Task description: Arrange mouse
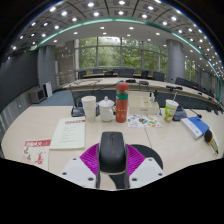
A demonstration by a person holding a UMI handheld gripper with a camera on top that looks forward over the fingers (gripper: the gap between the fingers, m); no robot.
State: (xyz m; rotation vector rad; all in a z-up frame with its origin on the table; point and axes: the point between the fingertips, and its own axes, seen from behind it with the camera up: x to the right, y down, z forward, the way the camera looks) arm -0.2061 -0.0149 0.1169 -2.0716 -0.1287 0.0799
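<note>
A black computer mouse (113,150) sits between my gripper's (112,160) two fingers, its body upright along them. The purple pads (88,158) press against both of its sides, so the gripper is shut on the mouse. It is held above the near part of a pale table (40,128). The mouse's lower end is hidden by the gripper body.
Beyond the mouse stand a red bottle (122,102), a white cup (89,107), a white teapot (107,110) and a green cup (171,108). Papers (69,133) and a red-and-white leaflet (36,153) lie left; books (197,125) lie right. Office desks fill the background.
</note>
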